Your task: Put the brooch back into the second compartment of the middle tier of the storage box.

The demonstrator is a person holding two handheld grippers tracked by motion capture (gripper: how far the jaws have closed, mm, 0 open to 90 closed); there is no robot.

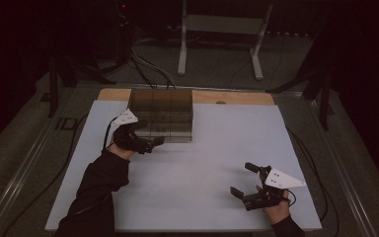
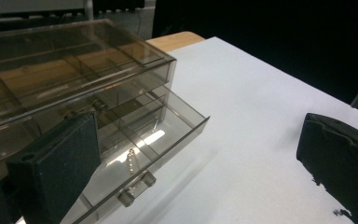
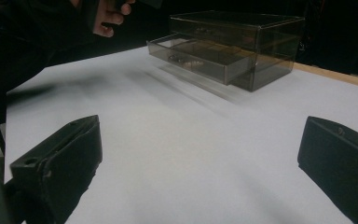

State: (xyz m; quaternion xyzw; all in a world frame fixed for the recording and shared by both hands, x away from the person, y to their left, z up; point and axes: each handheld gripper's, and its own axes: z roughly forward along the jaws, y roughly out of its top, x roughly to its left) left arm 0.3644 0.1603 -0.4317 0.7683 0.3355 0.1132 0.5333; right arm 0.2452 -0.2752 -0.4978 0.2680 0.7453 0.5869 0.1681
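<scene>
A smoky clear plastic drawer box [image 1: 160, 111] stands at the back of the white table top [image 1: 202, 163]. Its lower drawer [image 2: 158, 135] is pulled partway out. A short string of pale beads [image 2: 130, 162] lies inside it, behind the small handle [image 2: 137, 189]. My left gripper [image 1: 150, 134] hovers at the box's front left corner, open, with nothing between its jaws [image 2: 200, 140]. My right gripper [image 1: 243, 179] is low over the table near the front right, jaws wide apart and empty [image 3: 203, 135]. From there the box [image 3: 242, 42] and open drawer [image 3: 196, 53] lie far ahead.
A strip of bare wood [image 1: 237, 97] edges the table behind the white sheet. Beyond it stand a grey frame's legs [image 1: 182, 44] and cables on a dark floor. The other hand [image 3: 109, 16] appears at the top left of the right gripper view.
</scene>
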